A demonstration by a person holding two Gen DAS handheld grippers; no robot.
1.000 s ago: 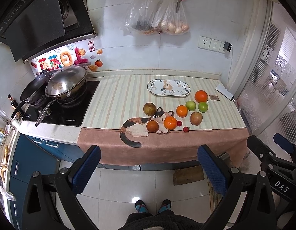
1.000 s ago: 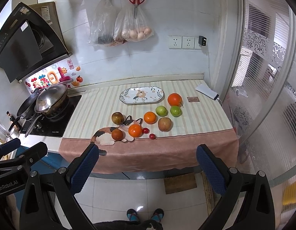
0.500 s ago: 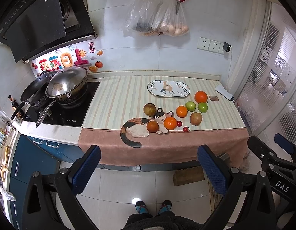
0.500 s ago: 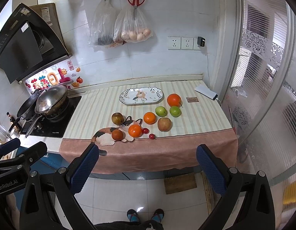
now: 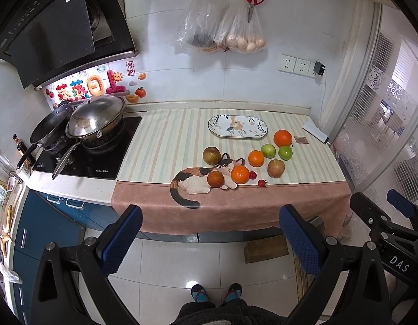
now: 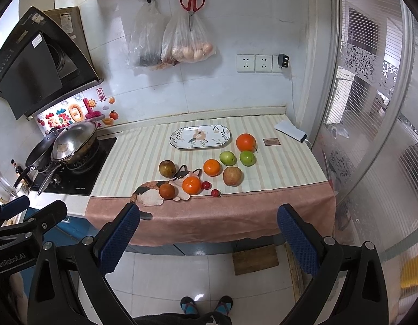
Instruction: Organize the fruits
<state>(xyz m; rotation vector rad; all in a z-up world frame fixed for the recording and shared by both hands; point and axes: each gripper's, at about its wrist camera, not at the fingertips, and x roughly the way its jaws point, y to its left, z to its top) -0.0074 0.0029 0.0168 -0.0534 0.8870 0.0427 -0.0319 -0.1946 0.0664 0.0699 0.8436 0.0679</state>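
Several fruits lie loose on the striped cloth: a big orange, two green apples, a small orange, a reddish apple, a brown pear, an orange and a dark red fruit on the cat picture, plus two cherry tomatoes. An oval patterned plate sits bare behind them. My left gripper and right gripper hang open over the floor, well short of the counter, holding nothing.
A hob with a lidded wok and a pan takes the counter's left end. Bags and scissors hang on the wall. A white pack and a small card lie at the right. A glass partition bounds the right side. A person's feet stand below.
Both views have shifted only slightly; the counter sits a touch nearer. The fruits have not moved and both grippers stay open.
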